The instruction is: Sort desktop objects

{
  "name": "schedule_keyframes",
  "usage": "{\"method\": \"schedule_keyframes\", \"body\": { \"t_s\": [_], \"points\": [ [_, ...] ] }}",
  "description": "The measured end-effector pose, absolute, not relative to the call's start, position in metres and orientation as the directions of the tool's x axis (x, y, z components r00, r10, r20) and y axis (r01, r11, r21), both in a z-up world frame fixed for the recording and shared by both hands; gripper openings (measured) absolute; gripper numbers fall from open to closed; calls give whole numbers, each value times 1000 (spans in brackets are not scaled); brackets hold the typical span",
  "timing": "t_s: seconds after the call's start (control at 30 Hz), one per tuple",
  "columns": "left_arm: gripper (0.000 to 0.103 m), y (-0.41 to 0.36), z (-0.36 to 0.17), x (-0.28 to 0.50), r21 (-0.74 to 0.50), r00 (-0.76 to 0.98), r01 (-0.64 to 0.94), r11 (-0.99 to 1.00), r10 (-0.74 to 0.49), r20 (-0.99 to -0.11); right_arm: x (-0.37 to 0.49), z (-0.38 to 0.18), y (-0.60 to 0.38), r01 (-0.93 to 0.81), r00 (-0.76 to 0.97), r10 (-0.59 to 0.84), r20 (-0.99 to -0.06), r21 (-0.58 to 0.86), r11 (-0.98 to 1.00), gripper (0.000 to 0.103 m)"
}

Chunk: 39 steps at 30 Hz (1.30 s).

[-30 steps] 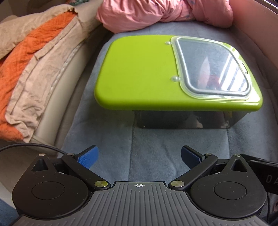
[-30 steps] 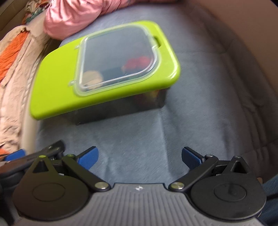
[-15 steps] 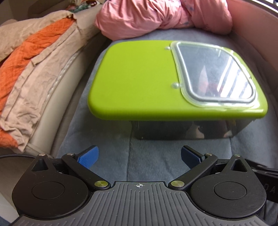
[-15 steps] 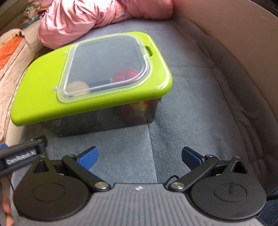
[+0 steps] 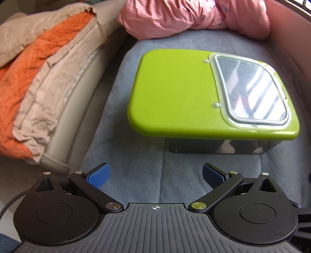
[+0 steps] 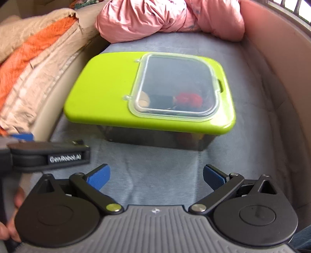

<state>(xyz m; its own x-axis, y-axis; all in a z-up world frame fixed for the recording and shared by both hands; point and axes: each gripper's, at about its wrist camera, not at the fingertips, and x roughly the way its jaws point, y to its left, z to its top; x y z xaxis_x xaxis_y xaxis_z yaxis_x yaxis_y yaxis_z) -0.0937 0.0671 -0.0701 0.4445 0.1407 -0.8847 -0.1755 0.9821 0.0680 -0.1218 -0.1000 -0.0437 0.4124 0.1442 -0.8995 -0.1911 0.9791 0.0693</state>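
**Lidded storage box waits untouched, both grippers empty**

A storage box (image 6: 155, 134) with a lime-green lid (image 5: 175, 93) sits on the grey-blue cushion (image 5: 136, 171), ahead of both grippers and well apart from them. A clear hatch (image 6: 175, 87) set into the right part of the lid shows a red object (image 6: 187, 99) and a pale one (image 6: 142, 98) inside; what they are cannot be told.

The left gripper (image 5: 155, 175) has its jaws spread wide, with nothing between them. The right gripper (image 6: 156, 176) is likewise released and empty.

The lid looks like smooth, rigid plastic, so it is probably slippery under the blue pads (image 6: 99, 177). The box seems light, though its contents add some weight. The overhanging lid edge, which juts past the dark body, looks like the firmest place to pinch. For opening, the small tab (image 6: 220, 85) at the hatch's right side seems the natural hold. The hatch itself appears thin and may flex.

Crumpled beige and orange fabric (image 5: 38, 77) lies to the left, and a pink bundle (image 5: 184, 17) sits behind the box.
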Motion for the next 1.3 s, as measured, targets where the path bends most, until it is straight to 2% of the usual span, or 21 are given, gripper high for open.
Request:
{"method": "schedule_keyframes", "body": {
  "t_s": [0.27, 0.77, 1.3],
  "points": [
    [103, 52, -93, -98, 85, 355, -147, 986, 133, -926, -118, -59, -111, -108, 373, 129, -919, 94, 990, 103],
    [103, 59, -87, -97, 142, 397, -165, 976, 198, -896, -119, -62, -112, -101, 381, 114, -918, 82, 992, 103],
    [103, 59, -83, -93, 143, 432, -157, 977, 198, -880, -117, -60, -117, -84, 398, 106, -911, 78, 993, 103]
  ]
}}
